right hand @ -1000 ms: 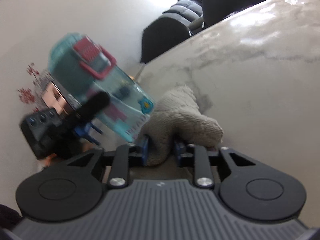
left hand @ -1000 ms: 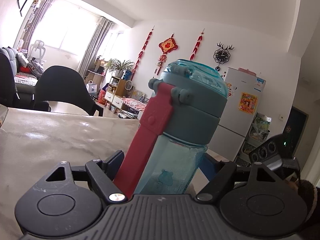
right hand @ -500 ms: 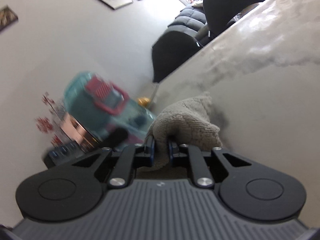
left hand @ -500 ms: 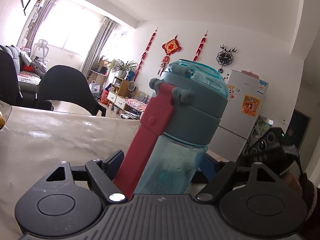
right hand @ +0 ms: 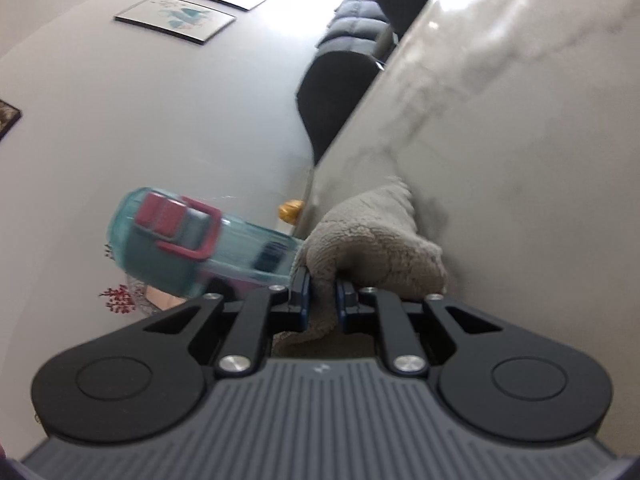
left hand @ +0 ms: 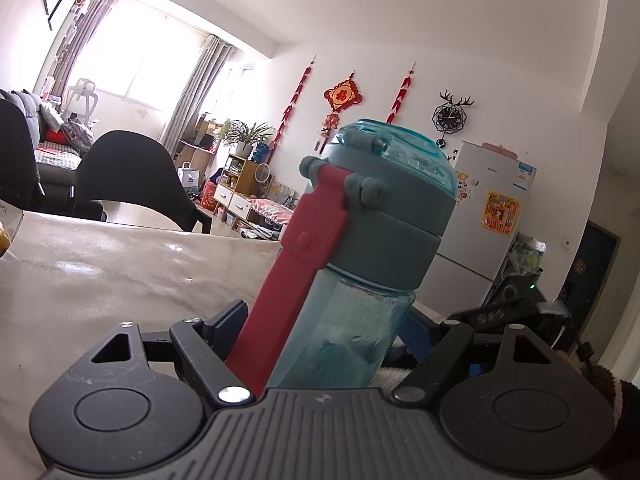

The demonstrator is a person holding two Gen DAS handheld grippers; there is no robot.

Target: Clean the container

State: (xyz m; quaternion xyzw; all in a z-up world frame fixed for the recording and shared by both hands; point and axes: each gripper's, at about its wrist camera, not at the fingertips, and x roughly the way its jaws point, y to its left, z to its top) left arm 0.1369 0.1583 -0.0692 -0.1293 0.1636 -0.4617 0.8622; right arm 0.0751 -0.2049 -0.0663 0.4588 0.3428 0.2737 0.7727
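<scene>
- The left gripper [left hand: 320,332] is clamping a teal water bottle [left hand: 360,280] by its translucent lower body, its jaws spread about as wide as the bottle and pressing on both sides, with the bottle's red carry strap [left hand: 296,272] hanging down just inside the left finger.
- The bottle is standing nearly upright in the left wrist view, tilting slightly, its grey-teal flip lid [left hand: 384,208] closed on top and rising above a pale marble-patterned table [left hand: 100,280].
- The right gripper [right hand: 322,290] is pinching a beige knitted cloth [right hand: 376,240], its blue-padded jaws nearly closed with only a fold of the fabric between them.
- In the steeply rolled right wrist view, the cloth is bunching out ahead of the fingers, its left edge touching the bottom end of the bottle [right hand: 208,248], which is appearing blurred and lying sideways in the frame; whether the cloth is resting on the table [right hand: 540,140] cannot be told.
- A small golden object [right hand: 291,210] is sitting at the table edge just beyond the bottle's base; what it is cannot be told.
- Black chairs [left hand: 128,176] are standing along the far side of the table, with a white refrigerator [left hand: 480,216] and a black wall clock [left hand: 452,114] behind the bottle.
- Framed pictures [right hand: 176,18] are hanging on the wall in the right wrist view.
</scene>
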